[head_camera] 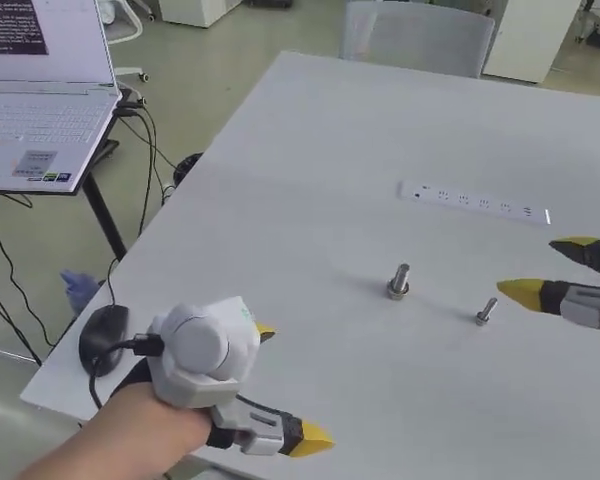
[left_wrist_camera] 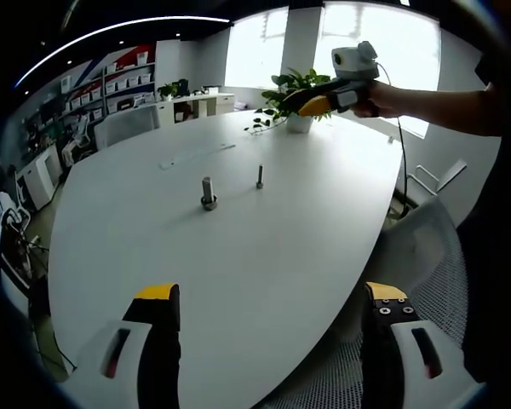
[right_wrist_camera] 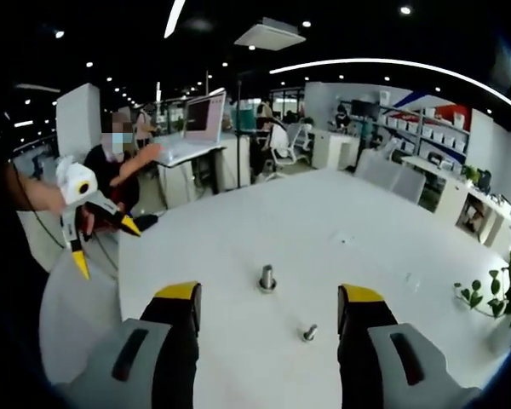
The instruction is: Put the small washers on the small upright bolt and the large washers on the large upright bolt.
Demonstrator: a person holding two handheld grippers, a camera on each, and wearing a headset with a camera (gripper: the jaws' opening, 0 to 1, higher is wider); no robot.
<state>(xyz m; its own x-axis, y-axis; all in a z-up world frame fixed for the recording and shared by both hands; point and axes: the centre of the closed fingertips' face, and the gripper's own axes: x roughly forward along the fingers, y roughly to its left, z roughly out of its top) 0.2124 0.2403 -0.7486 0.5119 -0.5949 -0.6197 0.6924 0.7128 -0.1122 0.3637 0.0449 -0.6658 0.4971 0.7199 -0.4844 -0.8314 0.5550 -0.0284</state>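
Two steel bolts stand upright on the white table [head_camera: 310, 200]: the large bolt [head_camera: 399, 281] and, to its right, the small bolt [head_camera: 486, 312]. My left gripper [head_camera: 289, 384] hovers at the near table edge, open and holding nothing, well short of the bolts. At the right edge my right gripper [head_camera: 550, 268] is open and holds nothing, its yellow tips just right of the small bolt. In the left gripper view the large bolt [left_wrist_camera: 208, 193] and small bolt [left_wrist_camera: 260, 176] stand far ahead of the open left gripper [left_wrist_camera: 271, 294]. The right gripper [right_wrist_camera: 268, 294] looks onto the large bolt [right_wrist_camera: 266, 279] and small bolt [right_wrist_camera: 308, 332].
A white power strip [head_camera: 475, 202] lies beyond the bolts. An open laptop [head_camera: 40, 110] sits on a stand at the left, with cables and a mouse [head_camera: 102, 335] near the table corner. A grey chair [head_camera: 417, 35] stands at the far side. A potted plant [left_wrist_camera: 294, 94] rests on the table end.
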